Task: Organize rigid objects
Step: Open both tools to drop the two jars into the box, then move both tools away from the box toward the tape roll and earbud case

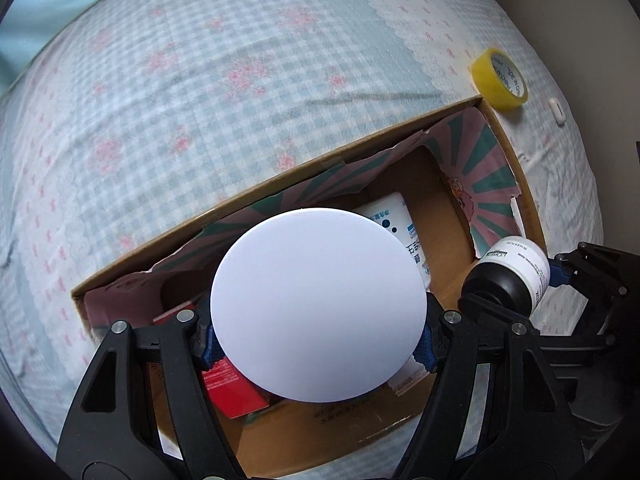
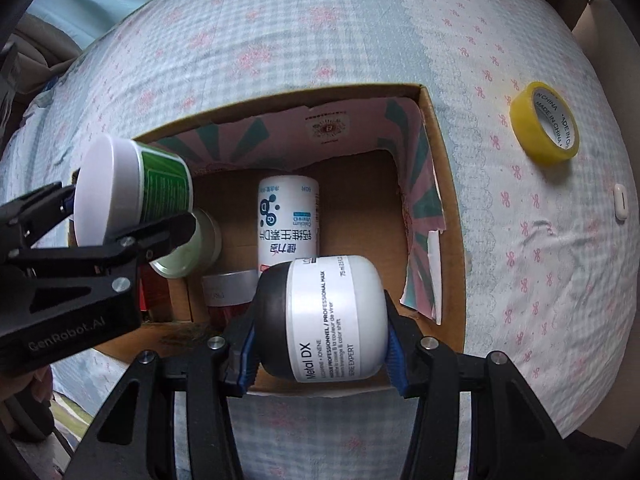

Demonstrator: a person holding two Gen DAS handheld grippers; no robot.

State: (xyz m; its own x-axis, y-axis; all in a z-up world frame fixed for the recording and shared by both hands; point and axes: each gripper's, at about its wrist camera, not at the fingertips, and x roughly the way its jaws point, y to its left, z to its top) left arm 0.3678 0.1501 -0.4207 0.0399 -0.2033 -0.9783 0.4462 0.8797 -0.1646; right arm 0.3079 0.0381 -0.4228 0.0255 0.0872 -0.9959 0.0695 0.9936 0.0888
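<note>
green jar (image 2: 152,196) white lid, tilted, over box's left side | Metal DX jar (image 2: 324,320) black-white, sideways, above box's (image 2: 444,184) near edge

A soft quilted bedspread (image 2: 320,32) in pale blue-and-white check with pink floral sprigs fills most of both views, its lighter scalloped lace band running down the right side. At the far upper right of the left wrist frame, a strip of beige wall (image 1: 580,12) shows past the bed's edge.

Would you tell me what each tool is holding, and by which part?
Left tool: green-labelled jar, gripped across its white lid. Right tool: Metal DX jar, gripped end to end.
</note>
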